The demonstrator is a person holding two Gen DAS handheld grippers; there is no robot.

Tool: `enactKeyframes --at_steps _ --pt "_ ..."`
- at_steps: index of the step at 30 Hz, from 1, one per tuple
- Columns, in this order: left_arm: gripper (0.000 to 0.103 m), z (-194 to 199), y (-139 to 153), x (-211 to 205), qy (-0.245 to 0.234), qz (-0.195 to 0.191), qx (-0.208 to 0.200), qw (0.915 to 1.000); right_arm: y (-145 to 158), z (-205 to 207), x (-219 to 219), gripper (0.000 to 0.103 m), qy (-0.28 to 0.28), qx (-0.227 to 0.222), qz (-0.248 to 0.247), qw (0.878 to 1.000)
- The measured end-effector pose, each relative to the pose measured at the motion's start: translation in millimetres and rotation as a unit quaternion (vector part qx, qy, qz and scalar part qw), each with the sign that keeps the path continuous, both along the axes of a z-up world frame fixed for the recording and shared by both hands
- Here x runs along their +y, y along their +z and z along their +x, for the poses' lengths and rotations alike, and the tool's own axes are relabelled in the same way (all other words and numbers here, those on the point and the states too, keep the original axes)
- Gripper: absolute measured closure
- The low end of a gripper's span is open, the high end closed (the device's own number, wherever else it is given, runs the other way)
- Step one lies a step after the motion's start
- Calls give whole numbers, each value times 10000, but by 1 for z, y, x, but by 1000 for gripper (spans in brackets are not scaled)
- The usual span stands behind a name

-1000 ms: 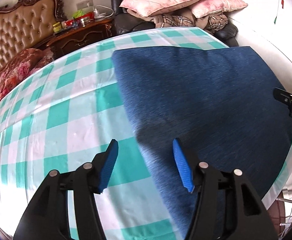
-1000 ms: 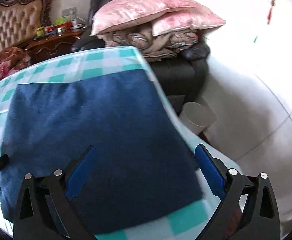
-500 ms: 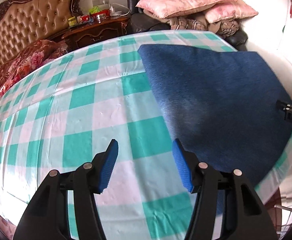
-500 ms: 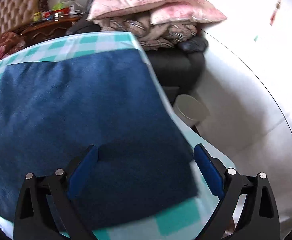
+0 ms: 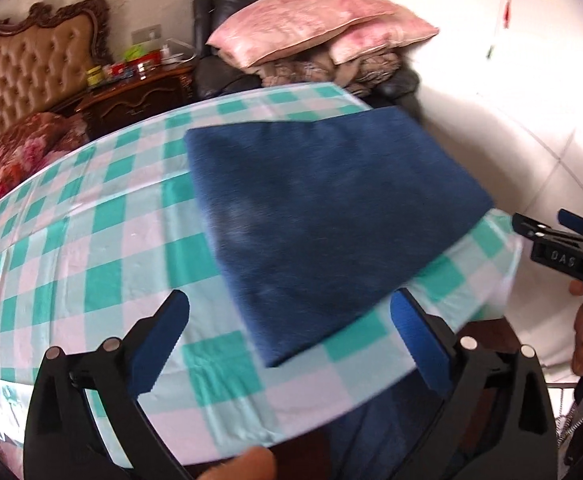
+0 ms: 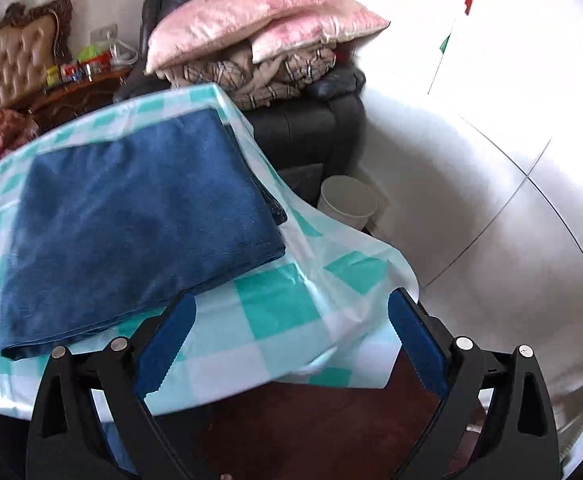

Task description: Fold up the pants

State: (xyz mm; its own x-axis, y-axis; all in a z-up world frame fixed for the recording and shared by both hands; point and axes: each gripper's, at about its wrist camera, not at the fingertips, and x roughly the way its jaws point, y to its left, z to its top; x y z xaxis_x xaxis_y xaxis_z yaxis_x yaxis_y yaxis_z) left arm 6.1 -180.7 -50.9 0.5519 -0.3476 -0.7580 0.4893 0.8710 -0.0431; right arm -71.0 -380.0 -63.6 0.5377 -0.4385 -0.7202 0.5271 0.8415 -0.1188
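The dark blue pants (image 5: 323, 200) lie folded into a flat rectangle on the green-and-white checked tablecloth (image 5: 91, 248), near the table's right end. My left gripper (image 5: 289, 304) hovers over the near table edge. Its jaws are opening wide and its pads touch nothing; the pants' near corner lies below them. In the right wrist view the pants (image 6: 139, 208) lie to the upper left. My right gripper (image 6: 291, 300) stands open over the cloth's hanging corner (image 6: 331, 320), holding nothing. It also shows at the right edge of the left wrist view, right gripper (image 5: 543, 222).
Behind the table stands a dark armchair (image 6: 311, 120) piled with pink pillows (image 5: 311, 28) and blankets. A cluttered wooden nightstand (image 5: 139, 92) and a tufted headboard (image 5: 23, 76) are at the back left. A white bin (image 6: 347, 200) sits on the floor by the table's right end.
Both grippers have drawn back from over the pants toward the near table edge and risen a little. The left jaws have spread much wider. The pants lie as before.
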Motion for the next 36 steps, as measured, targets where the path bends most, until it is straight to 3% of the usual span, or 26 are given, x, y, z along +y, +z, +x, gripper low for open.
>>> enactKeyframes --at_steps 5,8,36 --pt "2 -12 18 -3 104 -261 -150 9995 17 -7 16 9 174 -179 6 9997" --pt "2 -14 22 -4 197 -122 -302 9993 20 -5 20 9 218 -207 22 9995" --pt "2 -8 23 -1 203 -73 -306 9993 21 2 21 9 262 -220 85 9994"
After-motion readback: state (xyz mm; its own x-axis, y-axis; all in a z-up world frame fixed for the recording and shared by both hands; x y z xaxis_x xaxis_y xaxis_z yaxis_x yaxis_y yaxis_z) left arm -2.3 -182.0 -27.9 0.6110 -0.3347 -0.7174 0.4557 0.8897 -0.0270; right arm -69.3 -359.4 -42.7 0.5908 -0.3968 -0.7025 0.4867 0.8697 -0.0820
